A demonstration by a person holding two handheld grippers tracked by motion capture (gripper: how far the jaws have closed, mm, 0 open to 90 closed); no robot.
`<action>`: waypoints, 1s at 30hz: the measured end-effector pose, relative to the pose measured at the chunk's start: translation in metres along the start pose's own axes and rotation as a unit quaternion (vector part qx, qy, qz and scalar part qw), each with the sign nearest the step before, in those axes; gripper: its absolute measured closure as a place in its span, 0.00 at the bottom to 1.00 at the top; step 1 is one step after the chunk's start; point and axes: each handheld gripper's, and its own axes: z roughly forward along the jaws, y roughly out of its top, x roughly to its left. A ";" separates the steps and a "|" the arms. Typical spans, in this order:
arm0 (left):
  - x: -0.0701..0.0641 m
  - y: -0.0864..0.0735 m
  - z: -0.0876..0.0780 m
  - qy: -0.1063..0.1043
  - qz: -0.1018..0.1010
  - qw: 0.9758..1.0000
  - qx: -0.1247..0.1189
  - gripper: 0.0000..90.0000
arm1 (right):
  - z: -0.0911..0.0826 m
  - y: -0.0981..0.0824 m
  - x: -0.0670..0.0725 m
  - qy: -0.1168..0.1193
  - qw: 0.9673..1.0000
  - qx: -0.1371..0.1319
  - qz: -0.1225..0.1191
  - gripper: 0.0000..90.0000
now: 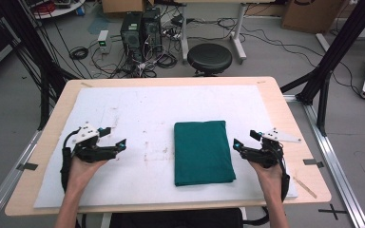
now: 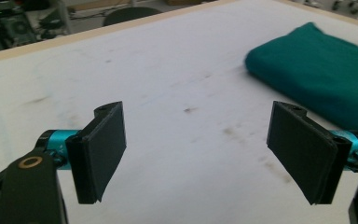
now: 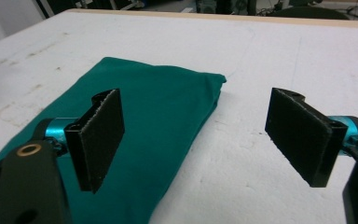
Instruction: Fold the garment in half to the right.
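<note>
The folded green cloth (image 1: 203, 152) lies flat on the white padded sheet (image 1: 138, 109) covering the counter (image 1: 275, 102), between the two grippers, just beside the right gripper (image 1: 244, 139) and well apart from the left gripper (image 1: 114, 137); both stand wide open and empty, judged free of a finished fold; the cloth looks soft, matte, a neat rectangle with rounded folded edges

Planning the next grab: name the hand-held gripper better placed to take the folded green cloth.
Right. The right hand-held gripper sits open just beside the folded green cloth, at its edge. The left hand-held gripper, also open, is farther off across bare white mat.
</note>
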 end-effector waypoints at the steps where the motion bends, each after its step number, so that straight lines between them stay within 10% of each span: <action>1: 0.006 -0.002 -0.003 0.011 -0.001 1.000 0.002 0.22 | 0.000 -0.001 -0.001 -0.001 1.000 0.000 0.001 0.22; 10: 0.037 -0.019 -0.028 0.068 -0.035 0.997 -0.002 0.22 | -0.003 -0.002 -0.006 -0.003 1.000 0.000 0.003 0.22; 30: 0.038 -0.022 -0.033 0.071 -0.035 0.997 0.001 0.22 | -0.006 -0.003 -0.014 -0.009 1.000 -0.003 0.010 0.22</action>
